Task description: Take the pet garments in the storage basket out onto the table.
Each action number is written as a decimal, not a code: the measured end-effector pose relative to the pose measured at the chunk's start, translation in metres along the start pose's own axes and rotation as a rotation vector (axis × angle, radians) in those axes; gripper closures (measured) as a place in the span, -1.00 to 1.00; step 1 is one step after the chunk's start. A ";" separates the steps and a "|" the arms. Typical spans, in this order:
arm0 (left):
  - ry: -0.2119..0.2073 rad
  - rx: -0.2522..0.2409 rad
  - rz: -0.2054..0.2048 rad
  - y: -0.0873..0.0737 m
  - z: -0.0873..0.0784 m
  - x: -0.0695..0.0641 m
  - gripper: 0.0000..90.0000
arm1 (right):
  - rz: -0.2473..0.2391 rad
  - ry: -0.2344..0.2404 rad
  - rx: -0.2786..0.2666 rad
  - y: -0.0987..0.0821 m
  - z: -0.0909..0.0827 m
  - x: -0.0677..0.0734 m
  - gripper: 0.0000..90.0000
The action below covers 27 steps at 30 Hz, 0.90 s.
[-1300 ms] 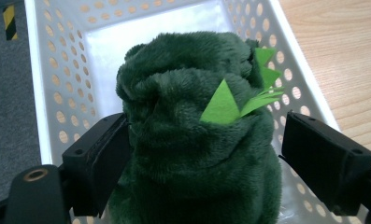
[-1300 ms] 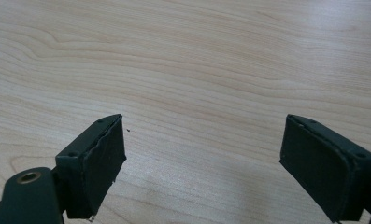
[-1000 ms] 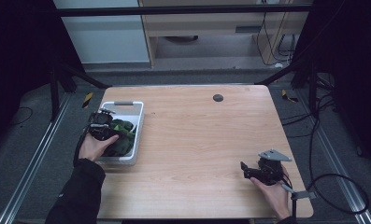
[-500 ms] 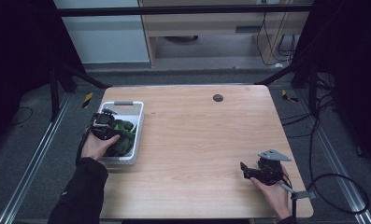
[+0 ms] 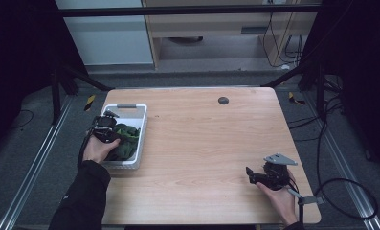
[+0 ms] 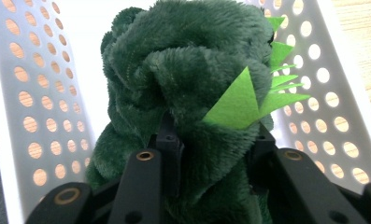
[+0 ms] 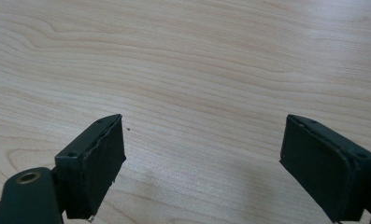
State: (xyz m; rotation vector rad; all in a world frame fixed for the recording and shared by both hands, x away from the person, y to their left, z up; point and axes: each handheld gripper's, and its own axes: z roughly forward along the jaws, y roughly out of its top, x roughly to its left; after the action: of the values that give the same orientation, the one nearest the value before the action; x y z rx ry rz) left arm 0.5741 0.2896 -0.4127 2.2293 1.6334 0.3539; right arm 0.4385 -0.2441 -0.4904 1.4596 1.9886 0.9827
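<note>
A dark green plush toy (image 6: 188, 60) with light green felt spikes lies in a white perforated basket (image 6: 43, 93) at the table's left edge. My left gripper (image 6: 213, 135) reaches into the basket (image 5: 142, 134). Its jaws have just been closing and now press into the plush (image 5: 126, 139) from both sides, shut on it. From above, the left gripper (image 5: 113, 130) sits over the basket's left side. My right gripper (image 7: 202, 154) stands open low over bare wood, with nothing between its pads. It rests near the table's front right corner (image 5: 250, 172).
The wooden table (image 5: 202, 143) has a small black round disc (image 5: 223, 100) near its far edge. Dark metal frame bars stand around the table, and cables lie on the floor at the right.
The left gripper's jaws have closed in on the green plush toy in the basket. Both hands stay where they were.
</note>
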 end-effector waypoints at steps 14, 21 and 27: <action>0.012 -0.027 0.029 0.000 -0.017 0.004 0.62 | 0.000 0.003 -0.005 0.000 0.000 0.000 -0.69; 0.008 -0.053 0.045 0.002 -0.037 0.007 0.63 | -0.001 0.008 -0.013 0.000 0.000 0.000 -0.69; -0.002 -0.088 0.054 0.006 -0.056 0.008 0.63 | -0.005 0.000 -0.022 0.000 -0.001 -0.001 -0.69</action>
State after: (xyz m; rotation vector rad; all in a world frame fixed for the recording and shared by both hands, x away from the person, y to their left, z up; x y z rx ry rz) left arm 0.5593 0.3028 -0.3599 2.2107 1.5280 0.4290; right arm 0.4381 -0.2449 -0.4896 1.4418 1.9750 0.9991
